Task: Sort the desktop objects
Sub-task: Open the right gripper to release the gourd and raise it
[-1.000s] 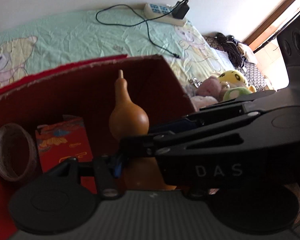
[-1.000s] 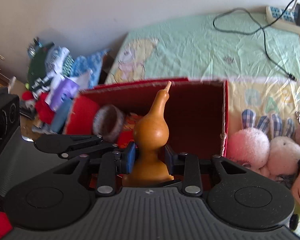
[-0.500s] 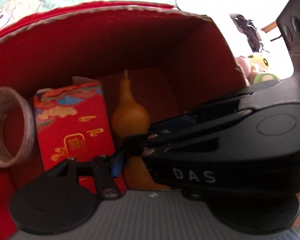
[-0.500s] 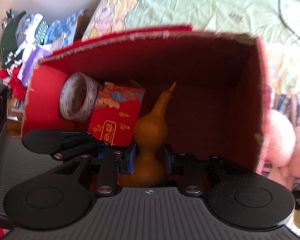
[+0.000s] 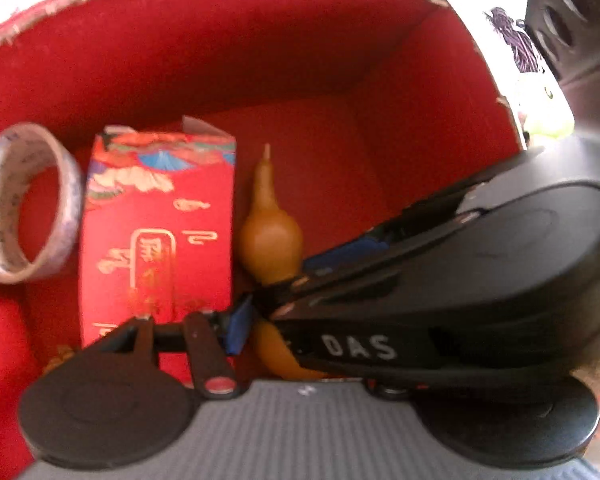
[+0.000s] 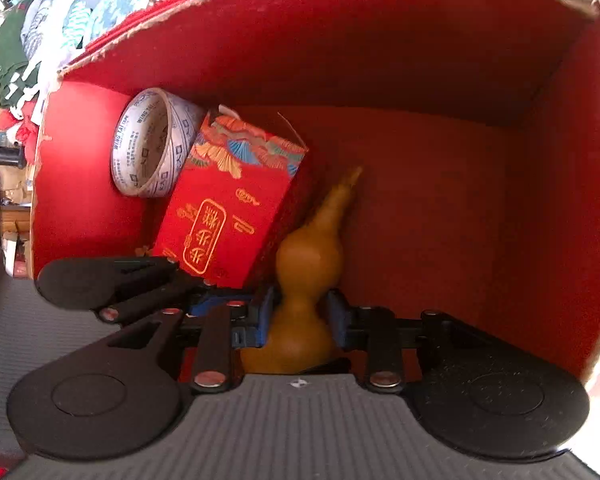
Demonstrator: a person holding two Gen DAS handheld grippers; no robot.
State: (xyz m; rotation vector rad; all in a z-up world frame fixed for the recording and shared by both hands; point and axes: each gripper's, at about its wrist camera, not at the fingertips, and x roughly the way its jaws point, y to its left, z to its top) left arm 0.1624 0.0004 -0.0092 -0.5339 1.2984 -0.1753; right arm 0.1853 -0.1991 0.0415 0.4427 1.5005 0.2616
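Observation:
A tan gourd (image 6: 308, 264) is clamped at its waist by both grippers inside a red box (image 6: 540, 128). My right gripper (image 6: 300, 316) is shut on it, blue pads on either side. My left gripper (image 5: 260, 316) also grips it; the right gripper's body crosses in front and hides the left gripper's right finger. The gourd (image 5: 270, 216) points stem forward, low in the box beside a red printed carton (image 6: 228, 204).
A roll of printed tape (image 6: 148, 144) leans in the box's left corner behind the carton; it also shows in the left wrist view (image 5: 24, 204). The box floor to the right of the gourd is bare red. Folded clothes (image 6: 28, 48) lie outside at upper left.
Both grippers have carried the gourd from above the box rim down into the box. The bed, the cable and the plush toys have left the views.

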